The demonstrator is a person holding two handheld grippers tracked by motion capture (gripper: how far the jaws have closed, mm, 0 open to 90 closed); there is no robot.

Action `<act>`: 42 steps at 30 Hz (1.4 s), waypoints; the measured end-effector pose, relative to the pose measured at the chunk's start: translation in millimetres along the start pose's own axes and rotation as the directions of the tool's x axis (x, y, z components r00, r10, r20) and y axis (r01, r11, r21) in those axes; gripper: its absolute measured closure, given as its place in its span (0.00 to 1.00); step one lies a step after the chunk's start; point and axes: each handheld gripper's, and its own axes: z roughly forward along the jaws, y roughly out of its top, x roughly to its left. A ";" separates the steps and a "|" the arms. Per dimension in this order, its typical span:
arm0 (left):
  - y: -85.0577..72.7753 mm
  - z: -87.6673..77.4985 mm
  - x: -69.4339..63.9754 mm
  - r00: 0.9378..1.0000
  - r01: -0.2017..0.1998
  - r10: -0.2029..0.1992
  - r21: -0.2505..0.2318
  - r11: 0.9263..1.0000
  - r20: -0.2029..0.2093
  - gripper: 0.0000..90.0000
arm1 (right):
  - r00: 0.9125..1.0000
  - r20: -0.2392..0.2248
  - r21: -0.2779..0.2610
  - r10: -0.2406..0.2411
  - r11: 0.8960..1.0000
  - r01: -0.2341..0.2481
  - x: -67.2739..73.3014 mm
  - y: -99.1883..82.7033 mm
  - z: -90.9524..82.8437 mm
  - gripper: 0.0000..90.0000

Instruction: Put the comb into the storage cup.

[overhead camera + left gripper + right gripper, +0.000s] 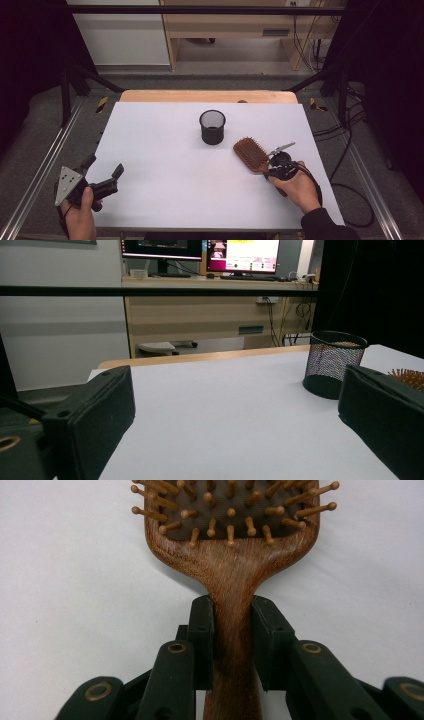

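Table [165, 200]: a white sheet was laid over a wooden top, whose far edge was left bare.
Cup [212, 127]: a black mesh cup was stood upright near the middle of the table, toward the far side; it was also seen at the right of the left gripper view [332, 363].
Brush [251, 154]: a wooden paddle brush was seen right of the cup and nearer the person, bristles up, head pointed toward the far left and handle toward the right hand. Whether it lay on the sheet or was lifted clear could not be told.
Right gripper [272, 169]: it was held in the right hand [297, 187] at the near right of the table, with its jaws pinched on the brush handle just below the head (the pads [202, 630] were seen pressed to both sides of the handle in the right gripper view).
Left gripper [112, 175]: it was held in the left hand [80, 215] at the near left edge of the table, well apart from the cup and the brush, jaws spread wide with nothing between them.
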 end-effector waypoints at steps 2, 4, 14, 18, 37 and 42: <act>-0.2 0.0 -0.2 1.000 0.000 0.000 0.001 1.000 -0.001 0.02 | 1.000 -0.003 -0.023 0.004 1.000 -0.004 -0.4 -3.1 -0.4 0.81; -0.1 -0.1 -0.8 1.000 -0.003 0.003 0.002 1.000 -0.001 0.02 | 1.000 0.014 -0.035 -0.006 0.999 0.006 1.3 -4.6 -0.9 0.81; -0.9 0.5 -4.0 1.000 -0.009 0.009 0.013 1.000 0.004 0.02 | 1.000 0.003 -0.131 -0.019 0.991 0.019 4.0 -10.1 -10.3 0.81; 0.5 1.4 -7.5 1.000 -0.018 0.017 0.014 1.000 0.021 0.02 | 1.000 -0.004 -0.199 -0.023 0.980 0.022 5.7 -12.2 -19.1 0.81; 28.5 39.2 -60.9 0.986 -0.013 0.007 0.035 0.999 0.169 0.02 | 0.992 -0.046 -0.468 -0.117 0.880 0.082 39.7 2.7 -53.1 0.81; 35.2 59.9 -77.4 0.976 0.001 -0.010 0.042 0.999 0.217 0.02 | 0.991 -0.056 -0.497 -0.121 0.864 0.077 46.5 7.8 -54.3 0.81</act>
